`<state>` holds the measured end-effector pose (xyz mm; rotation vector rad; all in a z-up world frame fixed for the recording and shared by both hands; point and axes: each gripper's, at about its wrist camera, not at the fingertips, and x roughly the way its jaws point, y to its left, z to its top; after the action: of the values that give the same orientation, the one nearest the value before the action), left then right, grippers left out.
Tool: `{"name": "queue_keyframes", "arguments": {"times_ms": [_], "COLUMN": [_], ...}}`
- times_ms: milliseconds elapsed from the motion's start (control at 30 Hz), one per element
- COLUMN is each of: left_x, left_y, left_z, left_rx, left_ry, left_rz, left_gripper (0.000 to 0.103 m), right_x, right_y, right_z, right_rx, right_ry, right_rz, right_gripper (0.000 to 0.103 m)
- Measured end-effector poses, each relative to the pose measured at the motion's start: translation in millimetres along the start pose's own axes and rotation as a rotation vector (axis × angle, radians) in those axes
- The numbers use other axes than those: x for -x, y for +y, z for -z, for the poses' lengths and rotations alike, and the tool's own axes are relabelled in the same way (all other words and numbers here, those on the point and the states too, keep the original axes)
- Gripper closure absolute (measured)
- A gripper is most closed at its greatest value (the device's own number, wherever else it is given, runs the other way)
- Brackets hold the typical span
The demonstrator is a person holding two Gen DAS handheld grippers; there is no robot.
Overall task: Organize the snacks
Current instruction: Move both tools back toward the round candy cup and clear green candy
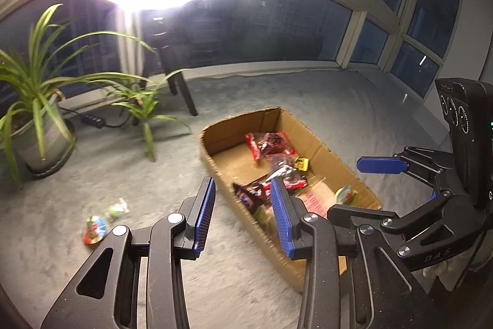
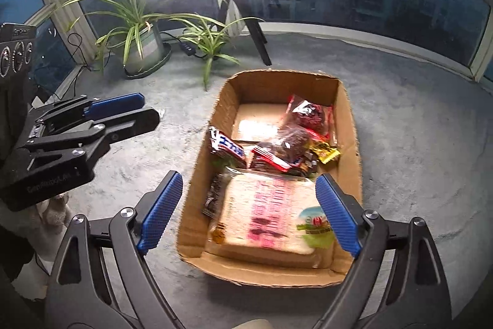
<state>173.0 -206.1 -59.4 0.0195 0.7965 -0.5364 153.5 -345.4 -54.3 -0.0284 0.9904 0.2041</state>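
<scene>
We hold both tongs spread, empty; two loose snacks (image 1: 98, 222) lie left of the left tongs (image 1: 242, 216); right tongs (image 2: 249, 215) over the box (image 2: 351, 125).

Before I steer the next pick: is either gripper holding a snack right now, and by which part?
Nothing is held. The left gripper and right gripper both stand open and empty above the cardboard box.

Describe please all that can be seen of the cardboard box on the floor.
The cardboard box is brown, shallow and rectangular, open at the top, with roughly cut upper edges. It sits flat on the grey carpet, not far from two potted plants. Inside lie several snack packs: red packets at the far end, a small yellow one, dark bars, and a large pale pack with pink print at the near end. Neither pair of tongs touches it.
</scene>
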Motion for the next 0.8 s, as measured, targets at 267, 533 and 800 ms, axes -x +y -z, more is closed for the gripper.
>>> {"name": "queue_keyframes", "arguments": {"times_ms": [267,533,800], "left_x": [20.6,31.7,23.9], "left_y": [30.8,88.9,148.3], "left_z": [11.8,45.3,78.8], "left_rx": [0.026,0.103,0.189], "left_ry": [-0.008,0.017,0.083], "left_rz": [-0.024,-0.08,-0.142], "left_gripper": [0.067,0.067,0.067], "right_x": [-8.5,-17.2,-60.4], "right_y": [31.4,76.3,130.2], "right_z": [-5.4,-12.8,-25.1], "right_rx": [-0.014,0.021,0.117], "right_ry": [-0.003,-0.051,-0.008], "right_rz": [-0.023,-0.071,-0.09], "right_gripper": [0.013,0.013,0.013]}}
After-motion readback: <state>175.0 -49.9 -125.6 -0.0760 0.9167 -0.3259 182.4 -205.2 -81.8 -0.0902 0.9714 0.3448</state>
